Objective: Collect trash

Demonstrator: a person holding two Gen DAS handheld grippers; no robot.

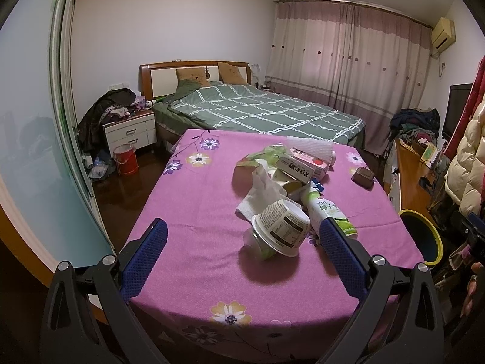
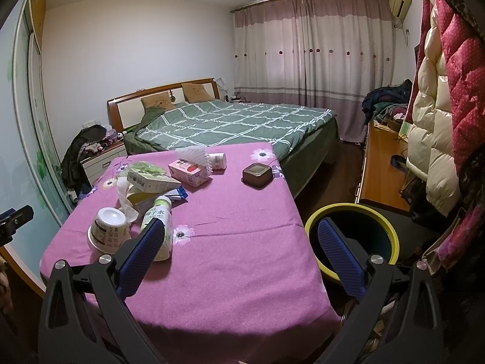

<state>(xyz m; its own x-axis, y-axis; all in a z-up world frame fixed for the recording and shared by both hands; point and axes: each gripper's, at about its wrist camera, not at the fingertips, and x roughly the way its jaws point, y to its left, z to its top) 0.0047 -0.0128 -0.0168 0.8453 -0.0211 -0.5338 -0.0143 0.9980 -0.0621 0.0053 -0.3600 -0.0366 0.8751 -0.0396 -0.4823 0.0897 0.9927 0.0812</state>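
A bedroom worktop (image 2: 230,242) draped in a pink flowered cloth carries a heap of trash, bunched toward its left half, while a yellow-rimmed bin (image 2: 391,236) stands on the floor just beside the worktop's right edge, low enough, it seems, for items to be dropped in from above

Both tools hover above the near edge, empty: the left gripper (image 1: 244,253) has its blue fingers (image 1: 145,257) spread wide on either side of an overturned paper cup (image 1: 280,227), apparently lined up to take it first as the nearest piece; the right gripper (image 2: 238,253) is likewise spread, one finger in front of a bottle, the other in front of the bin's mouth, placed between trash and bin

The trash is mixed and light: a white bottle with a green label (image 2: 157,227) lying flat beside the cup, crumpled tissue (image 1: 263,191), a beige carton (image 2: 151,179) and a pink carton (image 2: 188,173) resting on the heap, green plastic wrap (image 2: 145,166), white foam netting (image 2: 192,154) and a small pale tub (image 2: 219,160) at the far end

A brown square dish (image 2: 257,174) sits well apart from the pile, near the right edge
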